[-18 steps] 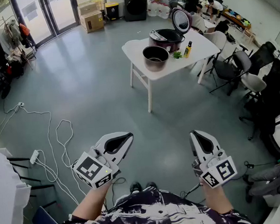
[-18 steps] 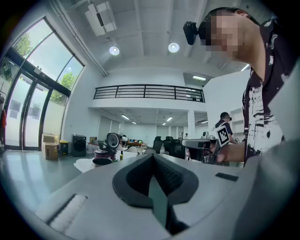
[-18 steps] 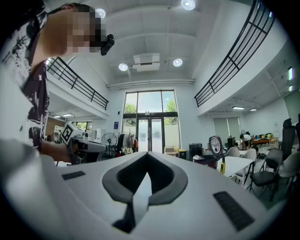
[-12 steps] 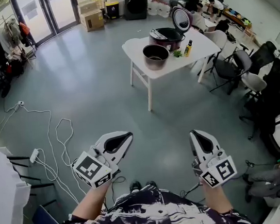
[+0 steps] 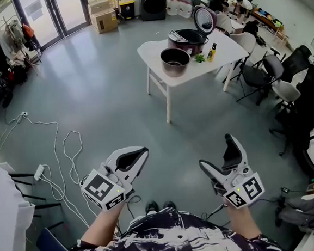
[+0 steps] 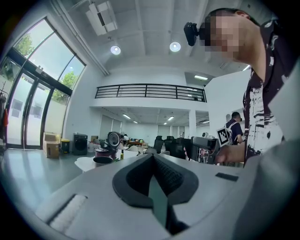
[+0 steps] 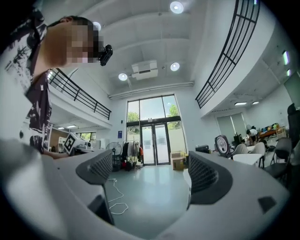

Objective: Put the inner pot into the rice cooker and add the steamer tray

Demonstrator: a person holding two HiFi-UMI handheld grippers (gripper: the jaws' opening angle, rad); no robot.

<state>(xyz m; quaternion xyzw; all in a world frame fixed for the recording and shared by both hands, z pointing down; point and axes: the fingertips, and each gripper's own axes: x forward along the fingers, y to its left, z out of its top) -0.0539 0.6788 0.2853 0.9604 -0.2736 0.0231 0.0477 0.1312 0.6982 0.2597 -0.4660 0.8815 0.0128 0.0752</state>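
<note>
Far ahead in the head view, a white table (image 5: 156, 52) carries the dark inner pot (image 5: 175, 59). Behind the pot stands the maroon rice cooker (image 5: 189, 39) with its lid (image 5: 203, 20) raised. I cannot make out a steamer tray at this distance. Both grippers hang low in front of the person, several steps short of the table. My left gripper (image 5: 139, 154) is shut and empty; in the left gripper view its pads (image 6: 157, 171) meet, with the pot (image 6: 102, 160) small beyond them. My right gripper (image 5: 221, 156) is open, and nothing is between its jaws (image 7: 150, 171).
White cables (image 5: 61, 152) trail over the grey floor at the left. Office chairs (image 5: 261, 72) crowd the table's right side. A small bottle (image 5: 212, 53) and something green (image 5: 199, 60) sit on the table. Glass doors (image 7: 152, 138), boxes (image 5: 103, 20) and a dark appliance (image 5: 152, 5) line the far wall.
The right gripper's jaws, shut in the earlier frames, have spread apart. The left gripper and the things on the table have not moved.
</note>
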